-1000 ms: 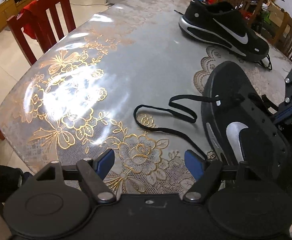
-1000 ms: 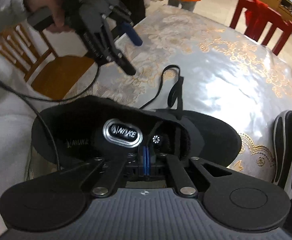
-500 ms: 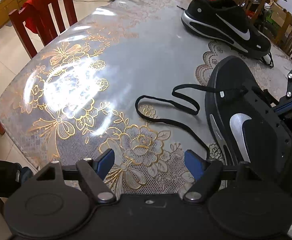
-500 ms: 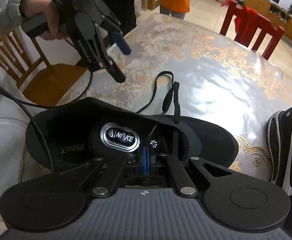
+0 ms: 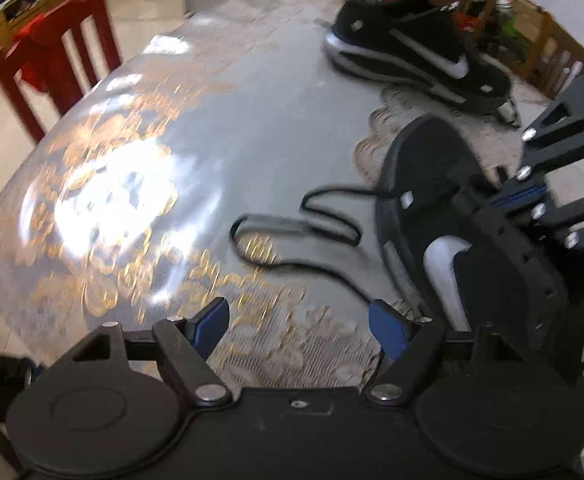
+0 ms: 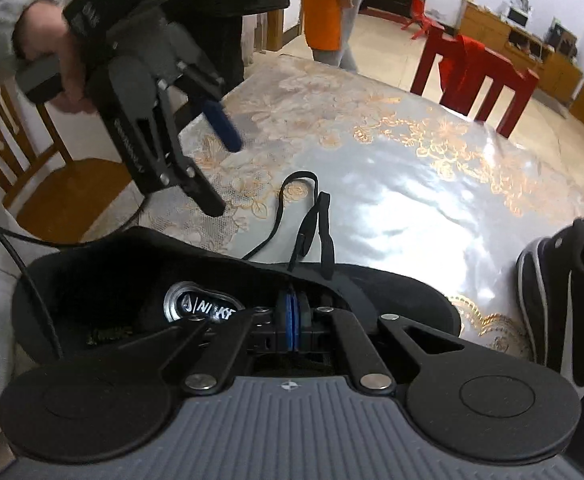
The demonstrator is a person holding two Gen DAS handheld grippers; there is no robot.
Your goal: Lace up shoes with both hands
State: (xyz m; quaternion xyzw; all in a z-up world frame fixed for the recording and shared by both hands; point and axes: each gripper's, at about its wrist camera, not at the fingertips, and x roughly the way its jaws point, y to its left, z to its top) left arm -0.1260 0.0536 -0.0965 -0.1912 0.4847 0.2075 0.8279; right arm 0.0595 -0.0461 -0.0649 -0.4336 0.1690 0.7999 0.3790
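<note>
Close beneath the right gripper (image 6: pixel 290 318), the near black shoe (image 6: pixel 392 300) lies on the table (image 6: pixel 412 184), its opening with a silver insole label turned toward the camera. That gripper's blue pads are pressed together with no gap at the tongue area of the shoe; whether lace or fabric is pinched between them cannot be told, since the pads hide the spot. From the shoe's eyelet side a black lace (image 6: pixel 292 204) runs out in loose loops over the glossy, gold-flowered tablecloth. Above the table's near edge the left gripper (image 5: pixel 300 320) hangs with its jaws spread wide and nothing between them, the lace's loops (image 5: pixel 292 236) lying on the cloth ahead of it and apart from its pads. A hand (image 6: pixel 47 60) in a grey sleeve carries it. Farther along the table a second black shoe (image 5: pixel 416 52) with a white stripe rests on its sole, well apart from the first. Beyond stand a red chair (image 6: pixel 472 72) and a wooden chair (image 6: pixel 31 168).
</note>
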